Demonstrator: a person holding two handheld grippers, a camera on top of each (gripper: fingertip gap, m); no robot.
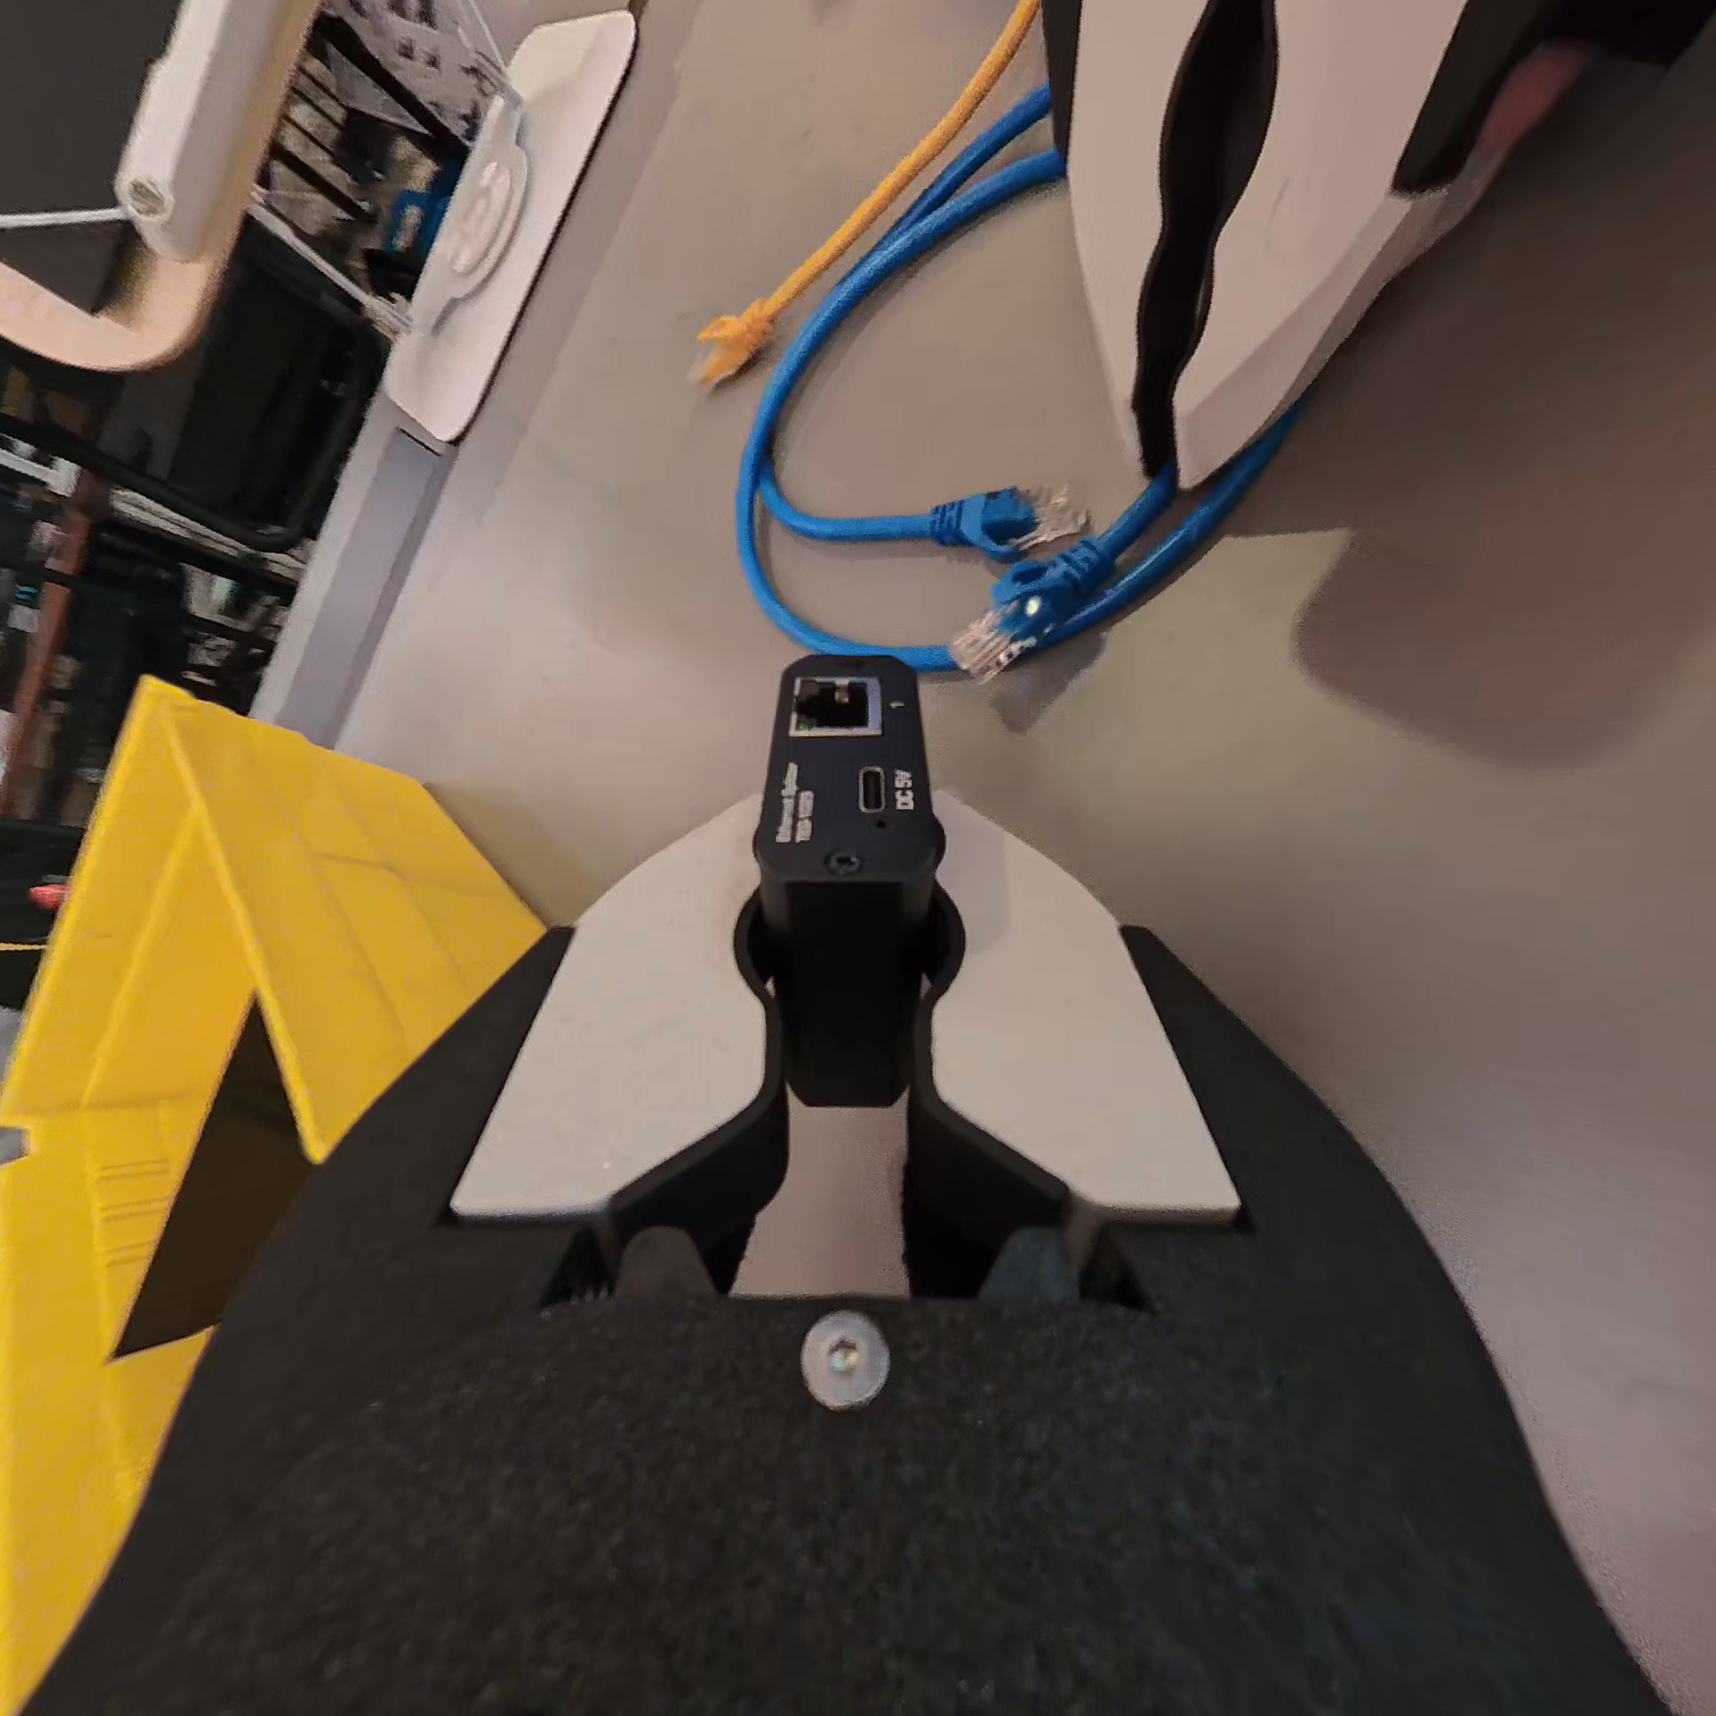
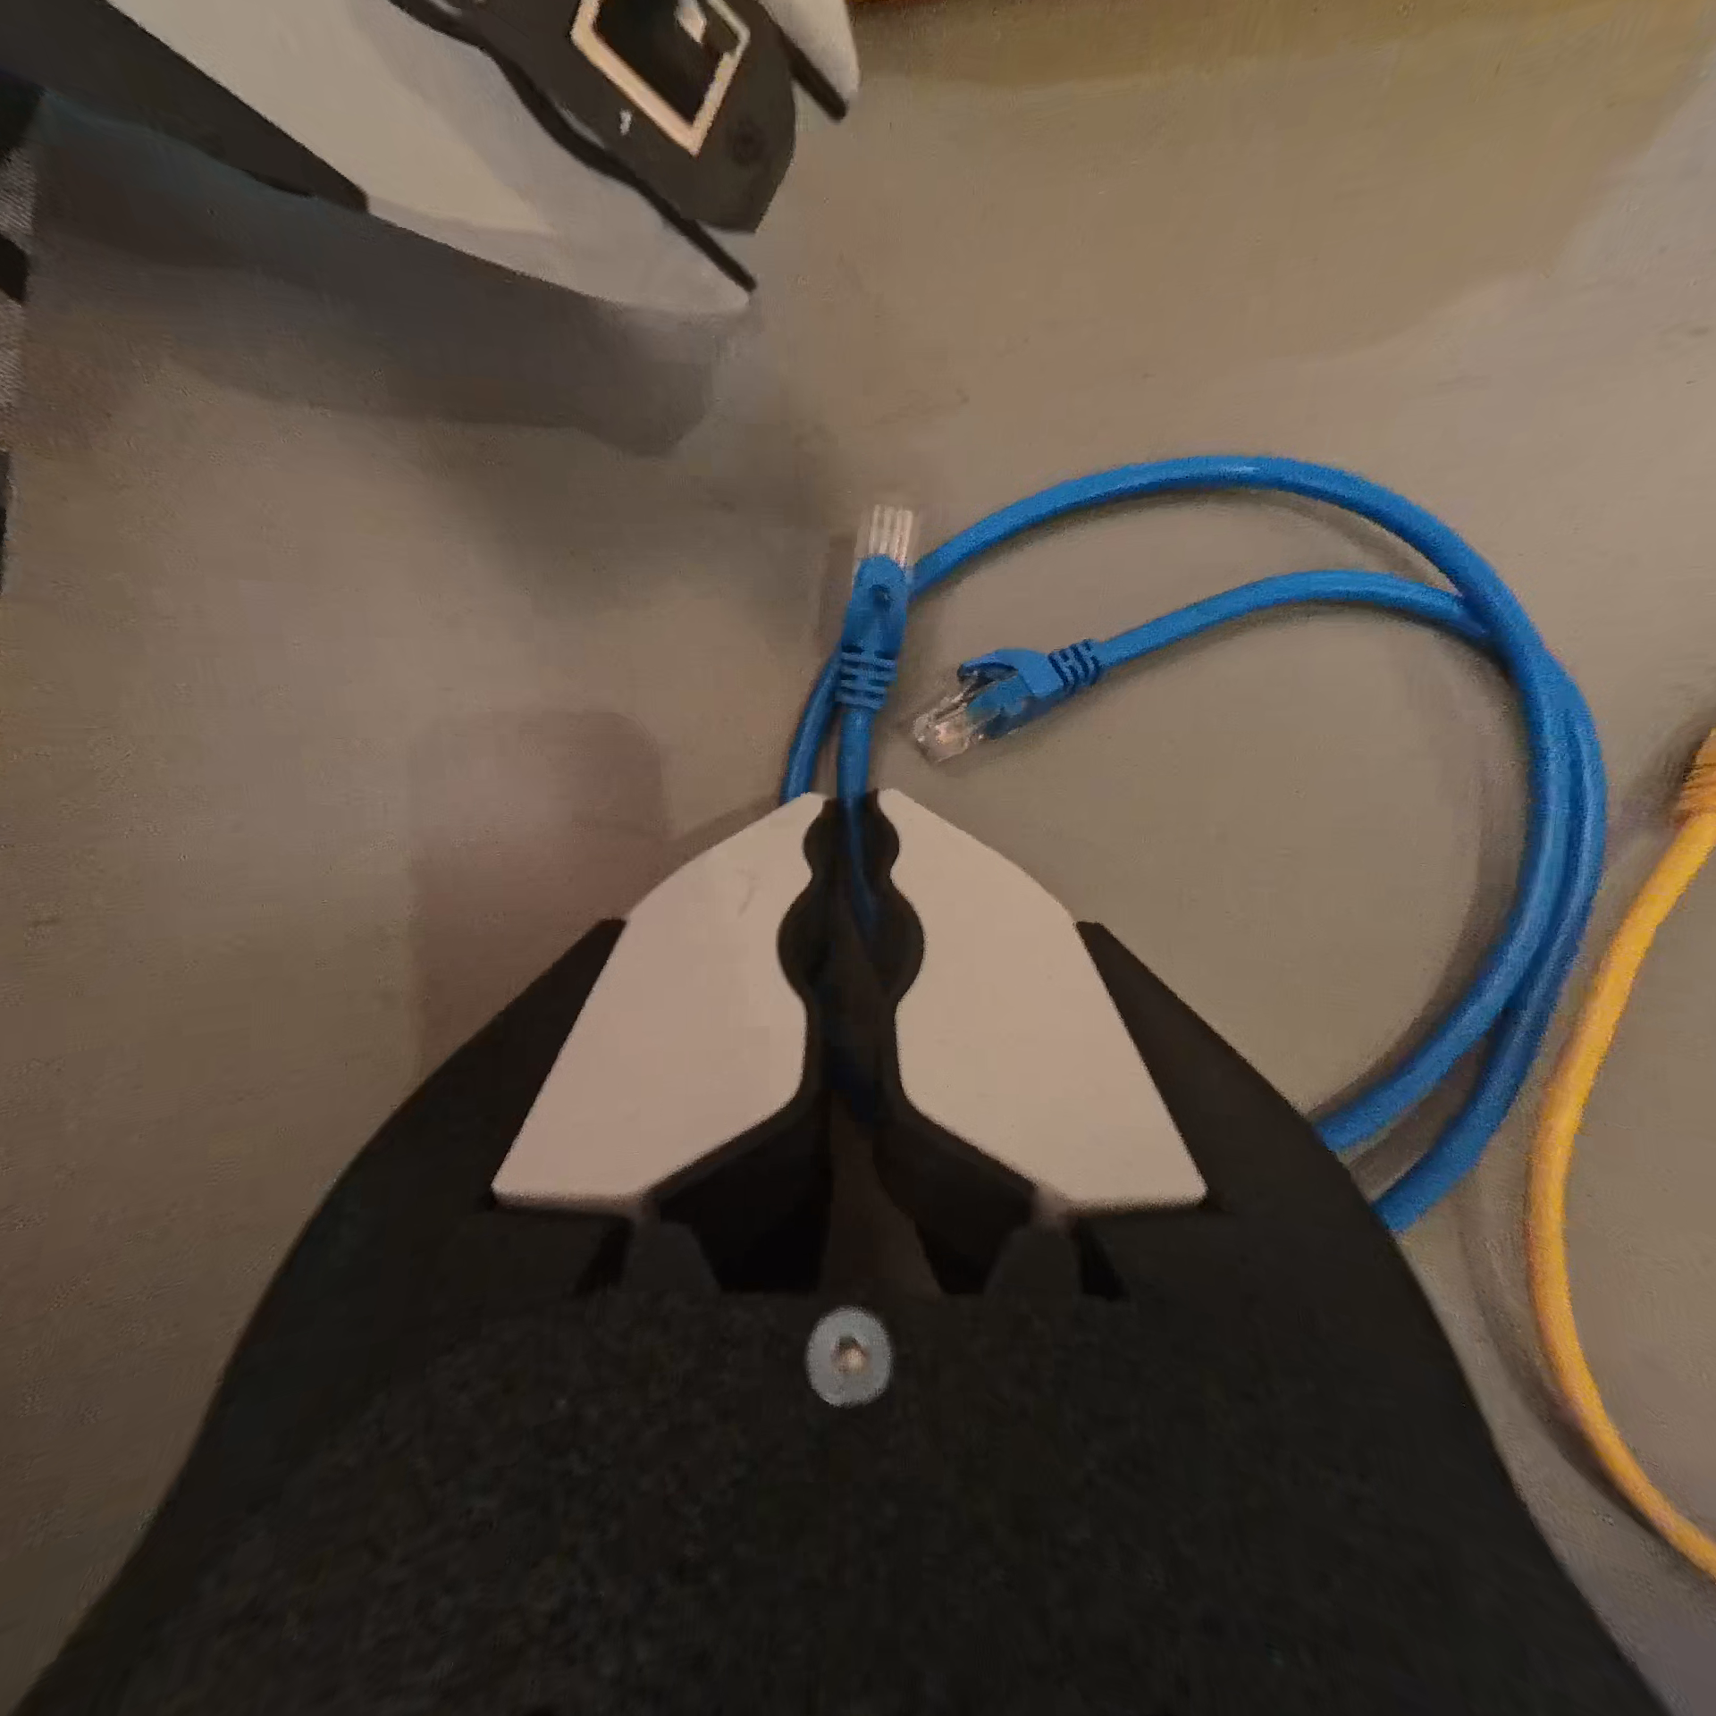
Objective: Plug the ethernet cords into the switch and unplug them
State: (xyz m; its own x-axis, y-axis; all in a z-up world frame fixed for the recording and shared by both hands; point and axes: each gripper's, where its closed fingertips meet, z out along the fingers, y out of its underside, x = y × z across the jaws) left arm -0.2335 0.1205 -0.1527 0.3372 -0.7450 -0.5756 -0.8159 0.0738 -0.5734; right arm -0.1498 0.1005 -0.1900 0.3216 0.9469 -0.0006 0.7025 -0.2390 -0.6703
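My left gripper (image 1: 850, 808) is shut on a small black switch (image 1: 850, 799), held above the grey table with its empty ethernet port facing forward. The switch also shows at the top left of the right wrist view (image 2: 687, 93). My right gripper (image 2: 847, 799) is shut on a blue ethernet cord (image 2: 859, 743) just behind its plug (image 2: 877, 594), which points forward. The cord's other plug (image 2: 984, 696) lies loose on the table. In the left wrist view, my right gripper (image 1: 1165, 455) comes down from the top right onto the blue cord (image 1: 771, 464). No cord is in the switch.
A yellow ethernet cord lies on the table beyond the blue one (image 1: 864, 223) and at the right edge of the right wrist view (image 2: 1579, 1114). A yellow bin (image 1: 186, 975) stands at the left. A white flat device (image 1: 501, 214) lies near the table's left edge. Spacing between my two grippers at the tips: around 10 centimetres.
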